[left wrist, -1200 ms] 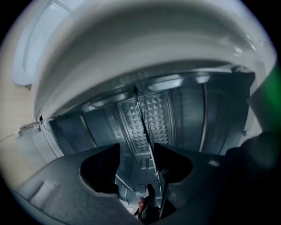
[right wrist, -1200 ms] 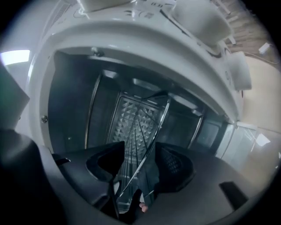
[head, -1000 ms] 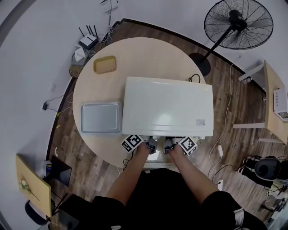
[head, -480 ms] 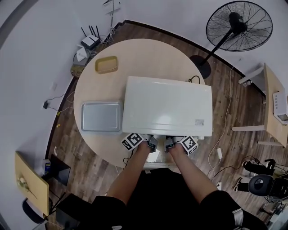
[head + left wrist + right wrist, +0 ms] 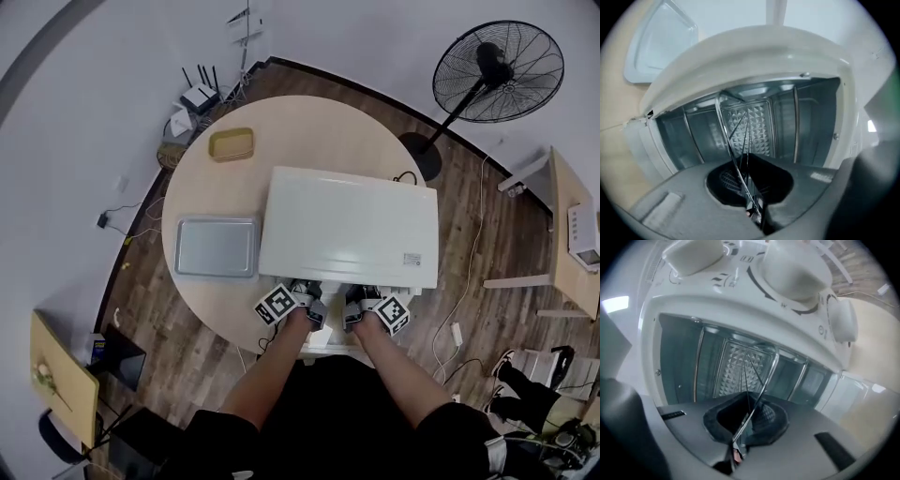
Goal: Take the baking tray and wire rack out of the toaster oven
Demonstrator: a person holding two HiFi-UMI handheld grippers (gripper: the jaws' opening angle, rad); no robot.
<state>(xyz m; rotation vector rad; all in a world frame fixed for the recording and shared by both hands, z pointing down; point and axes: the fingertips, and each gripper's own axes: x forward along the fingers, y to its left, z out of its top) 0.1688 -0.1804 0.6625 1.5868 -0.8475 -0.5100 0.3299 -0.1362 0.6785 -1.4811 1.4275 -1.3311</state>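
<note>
Since a second ago both pairs of fingers have just been closing, and now those of the left gripper (image 5: 309,302) and the right gripper (image 5: 356,306) are clamped on the front of the wire rack (image 5: 723,123). Made of thin, bright chrome wires and seen edge-on, it reaches from the fingers back into the open toaster oven (image 5: 349,227), toward an embossed, diamond-patterned back wall (image 5: 754,123). The grey baking tray (image 5: 217,247) lies flat on the round beige surface (image 5: 309,122), just left of the oven, with a yellow dish (image 5: 231,144) farther back. Wood floor (image 5: 469,187) and a standing fan (image 5: 497,70) surround it. Both forearms (image 5: 272,370) reach forward side by side, grippers nearly level, marker cubes turned outward.
</note>
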